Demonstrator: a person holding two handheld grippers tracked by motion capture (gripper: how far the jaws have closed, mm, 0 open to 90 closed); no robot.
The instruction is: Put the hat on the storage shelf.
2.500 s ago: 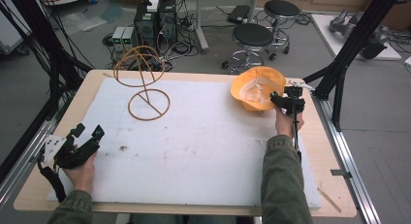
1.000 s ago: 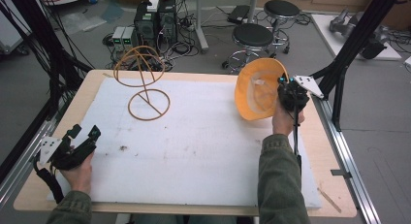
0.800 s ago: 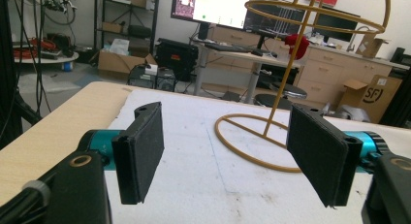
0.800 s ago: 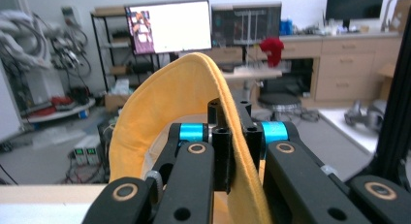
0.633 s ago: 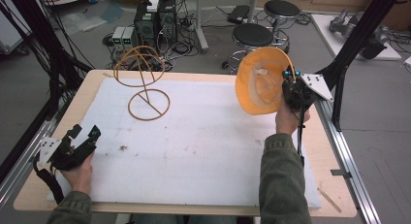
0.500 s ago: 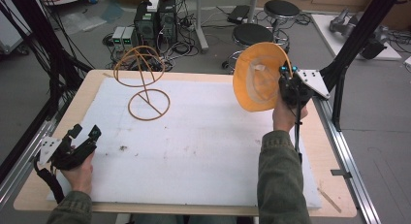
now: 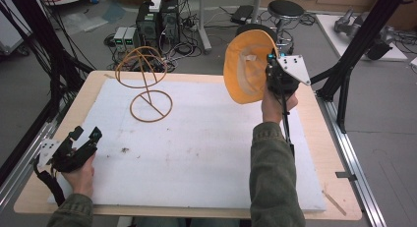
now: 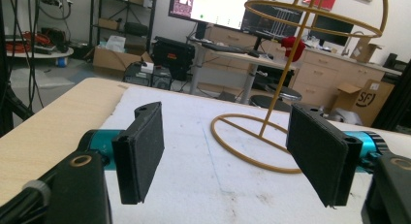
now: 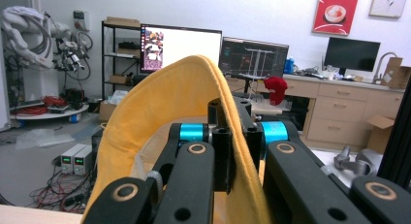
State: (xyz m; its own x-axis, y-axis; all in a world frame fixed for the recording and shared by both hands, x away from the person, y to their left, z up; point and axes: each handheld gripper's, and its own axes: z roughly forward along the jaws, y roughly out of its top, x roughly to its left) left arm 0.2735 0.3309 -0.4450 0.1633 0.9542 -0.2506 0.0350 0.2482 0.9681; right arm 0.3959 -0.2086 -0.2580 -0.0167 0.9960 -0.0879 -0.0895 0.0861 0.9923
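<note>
Two grippers are in the person's hands, and they are well apart from each other. The right gripper [image 7: 269, 70] is raised above the far right part of the table [image 7: 314, 119], and its jaws are pressed together on the brim of a yellow hat [image 7: 244, 70]. The hat hangs in the air, not touching the table — it stands almost on its edge, with the hollow inside turned to the left, toward the wire stand [image 7: 145, 84]. In the right gripper view the yellow cloth [image 9: 160, 117] rises between the two black jaws and curves over them, so the pinch is clear. A grey three-cornered plate [image 7: 293, 70] sits on top of this gripper, and its cable runs down along the green sleeve [image 7: 273, 173].

The left gripper [image 7: 81, 141] rests low at the near left corner, on the edge of the white foam sheet [image 7: 196, 148] that covers the table. Its jaws are spread wide and hold nothing; in the left gripper view the two black pads [image 8: 140, 151] stand far from each other, with the white sheet between them.

The wire stand is at the far left of the sheet — a round ring base lying flat, a thin stem, and a globe of hoops on top. It is well apart from the hat and from both grippers.
</note>
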